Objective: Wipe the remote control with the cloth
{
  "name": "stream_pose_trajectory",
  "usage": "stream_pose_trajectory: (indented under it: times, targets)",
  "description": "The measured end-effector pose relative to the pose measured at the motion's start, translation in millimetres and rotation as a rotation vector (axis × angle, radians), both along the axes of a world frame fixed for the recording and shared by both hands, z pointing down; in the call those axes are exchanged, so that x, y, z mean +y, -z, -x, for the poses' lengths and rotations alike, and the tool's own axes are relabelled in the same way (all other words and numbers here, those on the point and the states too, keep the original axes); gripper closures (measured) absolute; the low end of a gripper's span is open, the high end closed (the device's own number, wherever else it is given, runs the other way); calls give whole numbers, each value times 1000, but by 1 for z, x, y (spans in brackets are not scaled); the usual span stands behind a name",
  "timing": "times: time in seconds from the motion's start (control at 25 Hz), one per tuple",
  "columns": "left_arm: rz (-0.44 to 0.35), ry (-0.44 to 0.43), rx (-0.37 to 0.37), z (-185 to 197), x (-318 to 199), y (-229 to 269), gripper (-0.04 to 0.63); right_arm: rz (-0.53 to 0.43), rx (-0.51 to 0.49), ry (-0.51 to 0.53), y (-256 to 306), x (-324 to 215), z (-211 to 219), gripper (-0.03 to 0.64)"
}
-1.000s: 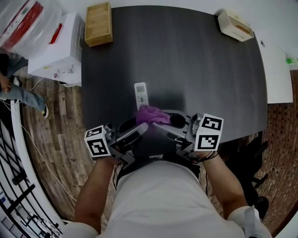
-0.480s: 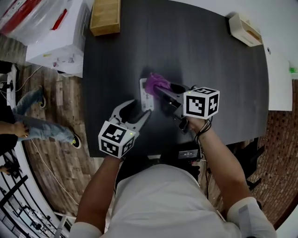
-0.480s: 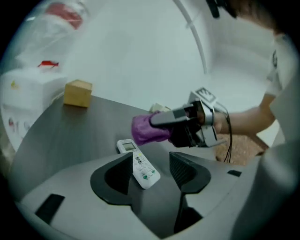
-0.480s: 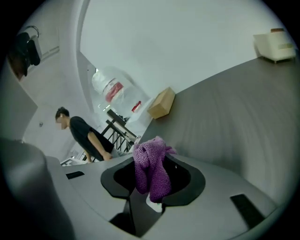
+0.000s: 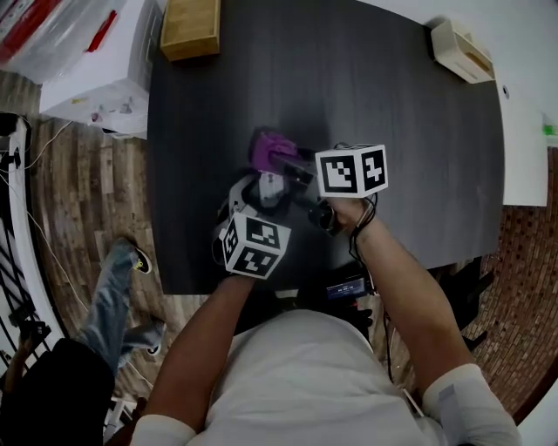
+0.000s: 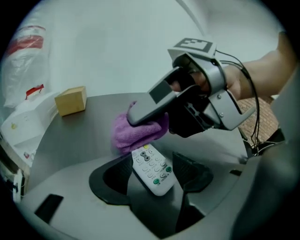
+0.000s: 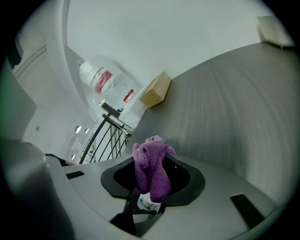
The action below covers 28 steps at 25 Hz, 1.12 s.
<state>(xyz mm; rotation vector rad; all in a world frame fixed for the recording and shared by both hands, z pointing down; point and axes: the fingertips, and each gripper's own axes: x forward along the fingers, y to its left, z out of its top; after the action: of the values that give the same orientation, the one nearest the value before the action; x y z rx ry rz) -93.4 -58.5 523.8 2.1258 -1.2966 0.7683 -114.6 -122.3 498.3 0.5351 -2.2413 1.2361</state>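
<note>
On the dark table [image 5: 401,174] lies the white remote control [image 5: 270,185]. My left gripper [image 5: 265,193] straddles its near end. In the left gripper view the remote [image 6: 151,169] lies between the jaws with a gap on each side. My left gripper [image 6: 153,162] is open, and its jaws have just been opening. My right gripper [image 5: 286,158] is shut on the purple cloth [image 5: 271,147] and has closed slightly tighter on it. It holds the cloth [image 6: 135,133] down at the remote's far end. In the right gripper view the cloth [image 7: 151,169] hangs bunched between the jaws of my right gripper [image 7: 154,165].
A cardboard box [image 5: 193,26] sits at the table's far left corner and a beige box [image 5: 454,49] at the far right. White cartons [image 5: 94,78] stand on the floor to the left. A person's legs [image 5: 118,287] are on the wood floor beside the table's near left edge.
Both grippers have come down onto the remote. The left one rolled and moved from beside the remote to astride it. The cloth went from in front of the body to the remote's far end.
</note>
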Motion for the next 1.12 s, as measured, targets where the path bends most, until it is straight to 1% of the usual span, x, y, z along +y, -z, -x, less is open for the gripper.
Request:
stream_pose_trajectory:
  times: [0.16, 0.28, 0.44, 0.6, 0.64, 0.76, 0.88, 1.0, 1.08, 1.12]
  targets:
    - [10, 49, 17, 2, -1, -2, 331, -23, 36, 6, -3, 4, -12, 479]
    - [19, 75, 33, 2, -2, -4, 331, -69, 89, 23, -3, 3, -24, 482]
    - [23, 86, 39, 2, -5, -7, 329, -119, 159, 45, -5, -1, -44, 483]
    - [21, 92, 57, 3, -6, -6, 327, -159, 276, 37, -12, -7, -72, 486]
    - [19, 89, 61, 3, -5, -6, 325, -163, 287, 27, -12, -8, -77, 486]
    - [14, 59, 78, 4, -3, -2, 325, -181, 263, 2, -2, -11, -78, 486]
    - [-2, 14, 122, 12, 5, 9, 325, -178, 188, 2, 13, -6, -67, 486]
    - [-44, 24, 183, 42, 0, 27, 325, -116, 84, 5, 24, 6, -51, 486]
    - [-60, 45, 232, 67, -17, 34, 326, -45, 15, 7, 26, 19, -41, 486]
    - [-62, 42, 255, 77, -27, 37, 328, -8, -14, 13, 26, 27, -36, 486]
